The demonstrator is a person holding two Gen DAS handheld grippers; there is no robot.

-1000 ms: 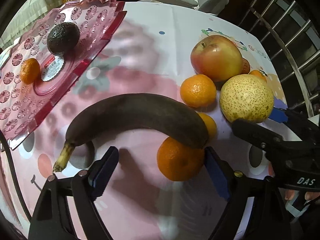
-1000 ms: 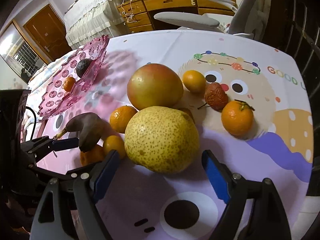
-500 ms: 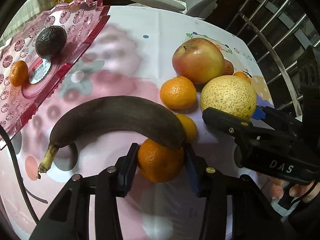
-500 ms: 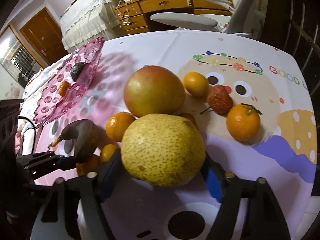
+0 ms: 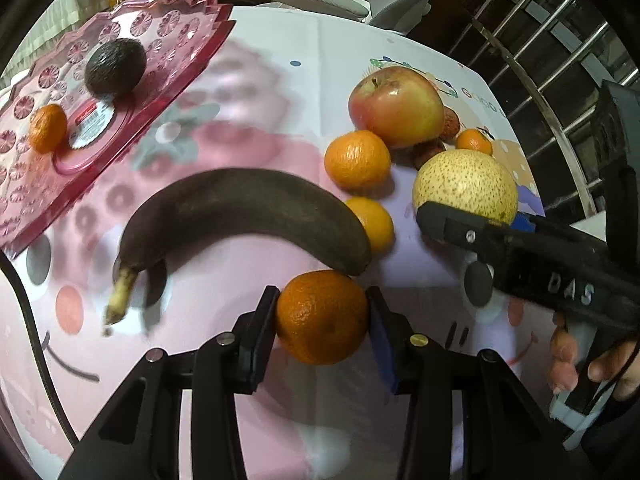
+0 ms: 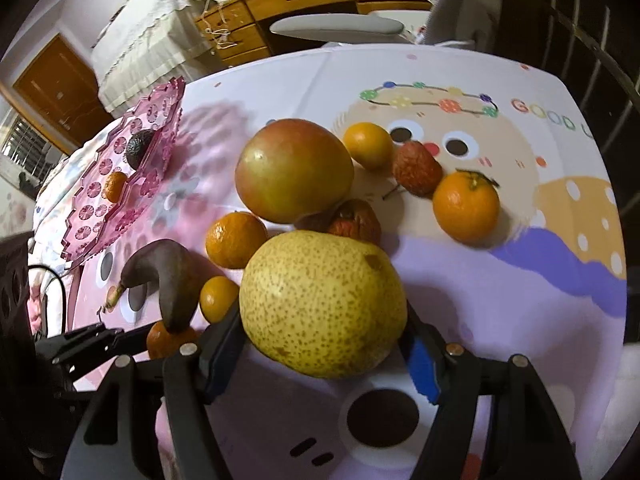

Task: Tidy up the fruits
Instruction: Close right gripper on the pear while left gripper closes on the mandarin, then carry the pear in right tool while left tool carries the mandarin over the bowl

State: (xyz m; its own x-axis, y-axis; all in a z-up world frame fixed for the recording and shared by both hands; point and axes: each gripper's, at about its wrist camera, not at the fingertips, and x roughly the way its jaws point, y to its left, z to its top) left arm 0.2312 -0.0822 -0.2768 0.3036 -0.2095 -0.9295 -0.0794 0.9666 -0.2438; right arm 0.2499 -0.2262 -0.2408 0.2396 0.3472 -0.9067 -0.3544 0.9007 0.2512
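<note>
My left gripper (image 5: pixel 322 320) is shut on a mandarin (image 5: pixel 322 316), held just off the dark overripe banana (image 5: pixel 244 216). My right gripper (image 6: pixel 324 340) is shut on the big speckled yellow pear (image 6: pixel 324 304); the pear also shows in the left wrist view (image 5: pixel 466 186). An apple (image 6: pixel 294 170), more mandarins (image 6: pixel 466 206) and two lychees (image 6: pixel 416 168) lie on the cartoon tablecloth. The pink plastic tray (image 5: pixel 168 36) at far left holds an avocado (image 5: pixel 116 66) and a small mandarin (image 5: pixel 48 128).
A white chair (image 6: pixel 340 26) and wooden drawers (image 6: pixel 304 0) stand beyond the far table edge. A metal railing (image 5: pixel 540 40) runs along the right side. A black cable (image 5: pixel 24 320) hangs at the left edge.
Both grippers closed from open: the left onto the mandarin by the banana tip, the right onto the pear. The left gripper has drawn the mandarin slightly back from the banana.
</note>
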